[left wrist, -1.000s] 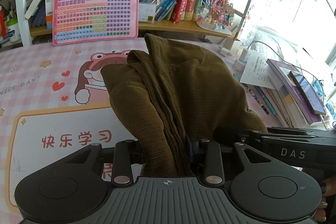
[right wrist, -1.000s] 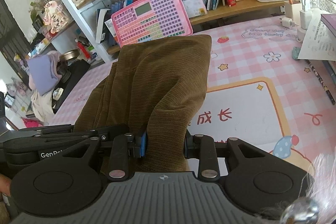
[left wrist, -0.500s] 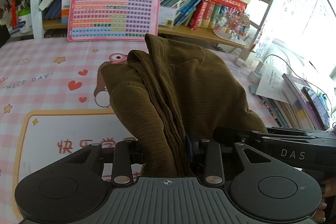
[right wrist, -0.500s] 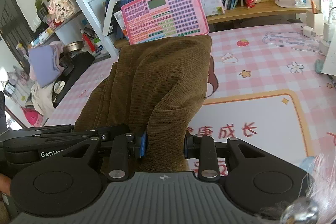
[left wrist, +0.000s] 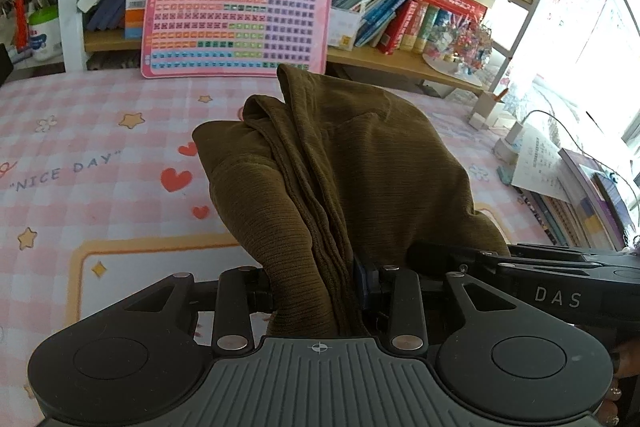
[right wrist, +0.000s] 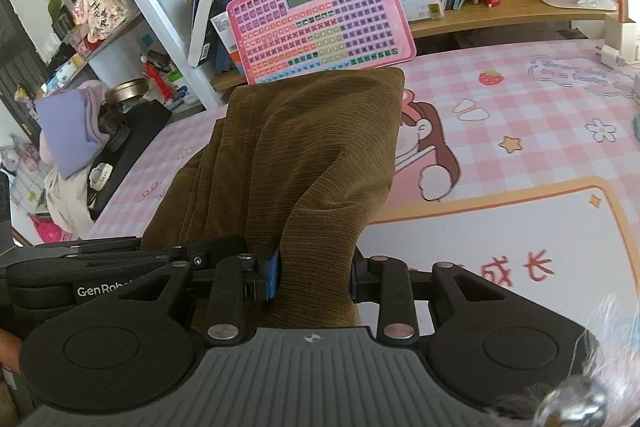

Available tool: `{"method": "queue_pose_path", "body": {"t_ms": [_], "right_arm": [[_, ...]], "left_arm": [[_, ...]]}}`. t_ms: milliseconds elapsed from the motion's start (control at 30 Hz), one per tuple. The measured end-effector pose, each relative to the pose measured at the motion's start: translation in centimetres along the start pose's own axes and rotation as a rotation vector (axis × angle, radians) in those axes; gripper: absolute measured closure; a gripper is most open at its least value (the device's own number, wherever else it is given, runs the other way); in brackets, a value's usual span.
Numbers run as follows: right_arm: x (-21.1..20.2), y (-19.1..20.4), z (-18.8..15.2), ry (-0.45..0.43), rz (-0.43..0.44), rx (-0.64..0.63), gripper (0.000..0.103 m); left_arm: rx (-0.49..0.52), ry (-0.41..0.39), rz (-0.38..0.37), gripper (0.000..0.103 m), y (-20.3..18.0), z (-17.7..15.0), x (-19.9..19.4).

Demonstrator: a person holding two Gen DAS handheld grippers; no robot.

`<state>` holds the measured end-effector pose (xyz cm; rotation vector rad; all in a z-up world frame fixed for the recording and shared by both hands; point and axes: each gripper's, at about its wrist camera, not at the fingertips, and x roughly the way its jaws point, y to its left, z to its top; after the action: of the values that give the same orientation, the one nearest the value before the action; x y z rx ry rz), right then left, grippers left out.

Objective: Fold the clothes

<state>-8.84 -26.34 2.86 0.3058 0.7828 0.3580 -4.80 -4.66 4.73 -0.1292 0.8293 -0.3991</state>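
Garment: one olive-brown ribbed cloth (left wrist: 360,171), bunched and draped, held up over the pink checked desk mat (left wrist: 100,155) by both grippers side by side. Left wrist view, left to right: green-capped jar (left wrist: 42,31) at 10 o'clock on the shelf; pink keypad board (left wrist: 240,15) at 12 o'clock, leaning upright against the row of books (left wrist: 384,11); cloth centre frame, its folds rising from 6 o'clock toward 12; stacked books and papers (left wrist: 560,179) at 3 o'clock. Left gripper (left wrist: 316,291) clenched on a thick gather of the cloth, fabric filling the gap between both pads. The other gripper's black body enters at 4 o'clock, close alongside. Right wrist view, left to right: lilac folded cloth (right wrist: 72,135) at 9 o'clock off the desk edge; same pink board at 12 o'clock; brown cloth centre; cartoon print on the mat (right wrist: 432,147) at 2 o'clock. Right gripper (right wrist: 316,275) likewise grasping the cloth, pads pressed into a fold. Whether the cloth's far edge touches the mat cannot be told.
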Motion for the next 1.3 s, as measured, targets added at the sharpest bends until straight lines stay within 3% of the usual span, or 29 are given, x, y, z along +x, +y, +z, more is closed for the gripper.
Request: {"method": "queue_pose_path", "body": {"t_ms": [300, 567, 833, 1067, 1200, 1233, 1300], "right_arm": [[4.1, 3.4, 2.3, 0.014, 0.013, -0.034, 0.075], [9.8, 6.9, 6.0, -0.002, 0.022, -0.071, 0.075], [16.2, 7.8, 9.8, -0.043, 0.009, -0.056, 0.074], [20.6, 6.7, 11.0, -0.045, -0.013, -0.055, 0.074], [23.1, 5.6, 10.6, 0.007, -0.082, -0.033, 0.064], [23.3, 5.2, 10.5, 0.008, -0.091, -0.020, 0.056], [23.2, 4.4, 10.4, 0.001, -0.083, 0.018, 0.049]], "left_arm": [[-0.044, -0.024, 0.002, 0.070, 5.2, 1.5, 0.2], [-0.064, -0.061, 0.015, 0.070, 11.2, 5.0, 1.6], [-0.066, -0.083, 0.025, 0.070, 16.1, 9.3, 5.6], [-0.100, -0.067, 0.012, 0.069, 18.5, 10.1, 9.9], [-0.108, -0.003, 0.036, 0.062, 19.2, 9.5, 12.6], [-0.107, 0.000, 0.039, 0.061, 19.4, 9.2, 12.9], [-0.116, -0.002, 0.028, 0.057, 19.7, 8.9, 12.9]]}}
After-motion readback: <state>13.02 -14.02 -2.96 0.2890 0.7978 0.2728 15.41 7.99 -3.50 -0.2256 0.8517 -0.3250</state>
